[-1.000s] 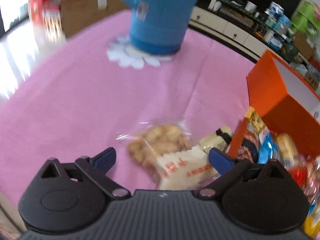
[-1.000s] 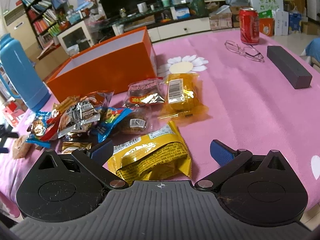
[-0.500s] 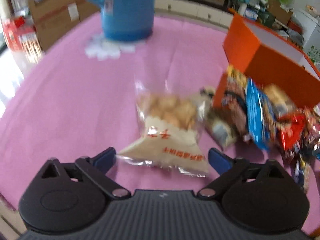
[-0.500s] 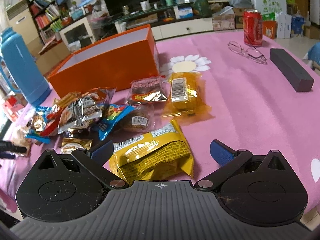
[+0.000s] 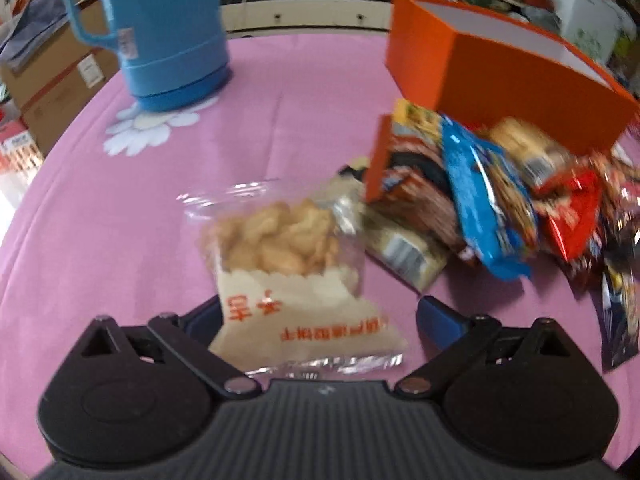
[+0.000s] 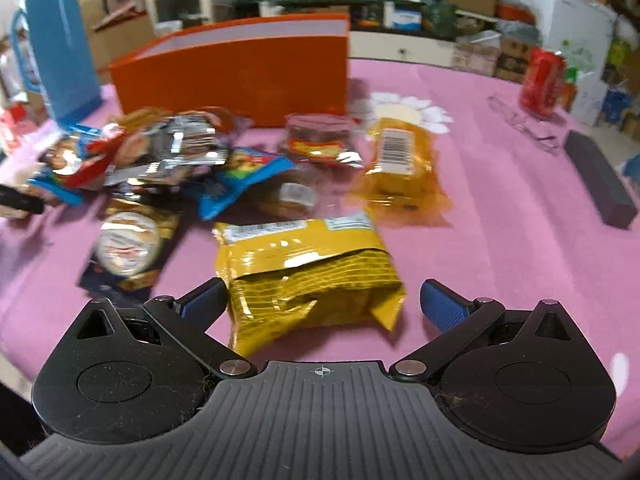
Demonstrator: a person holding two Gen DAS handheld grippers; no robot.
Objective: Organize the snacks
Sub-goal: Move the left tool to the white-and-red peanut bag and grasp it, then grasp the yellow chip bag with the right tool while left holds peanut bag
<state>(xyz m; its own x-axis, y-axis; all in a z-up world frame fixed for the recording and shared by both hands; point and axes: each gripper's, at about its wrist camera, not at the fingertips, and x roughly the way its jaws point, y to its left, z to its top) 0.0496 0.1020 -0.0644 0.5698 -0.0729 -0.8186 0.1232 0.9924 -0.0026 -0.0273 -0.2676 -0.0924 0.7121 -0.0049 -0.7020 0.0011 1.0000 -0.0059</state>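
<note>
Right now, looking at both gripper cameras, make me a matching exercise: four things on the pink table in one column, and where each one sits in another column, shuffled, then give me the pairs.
Things
1. clear bag of puffed snacks
2. yellow packet
3. red can
4. blue thermos

Places
A. far right, behind the glasses
B. between the open fingers of the left gripper
C. on a white daisy print, left of the orange box
D. between the open fingers of the right gripper

Pairs: 1-B, 2-D, 3-A, 4-C
</note>
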